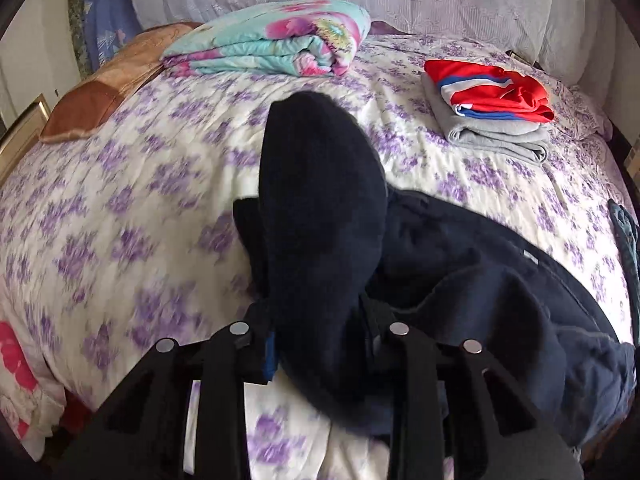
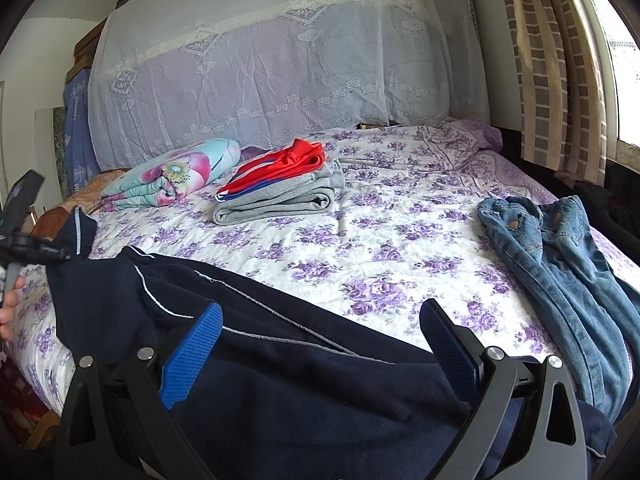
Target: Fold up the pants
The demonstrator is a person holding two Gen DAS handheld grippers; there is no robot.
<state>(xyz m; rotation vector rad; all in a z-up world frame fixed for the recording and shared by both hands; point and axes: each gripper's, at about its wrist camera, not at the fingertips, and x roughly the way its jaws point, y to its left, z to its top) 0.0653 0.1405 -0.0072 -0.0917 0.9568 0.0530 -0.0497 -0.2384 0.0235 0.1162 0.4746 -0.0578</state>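
Left gripper (image 1: 320, 336): clamped on raised fold of dark navy fleece pants (image 1: 460, 264).
Right gripper (image 2: 320, 344): spread wide above pants, gripping nothing.

Two pants (image 2: 280, 360) (image 2: 560, 264), three folded items (image 2: 276, 200) (image 2: 276, 168) (image 2: 176, 176)

Daylit, window (image 2: 624, 60) glare, fisheye edges, motion blur
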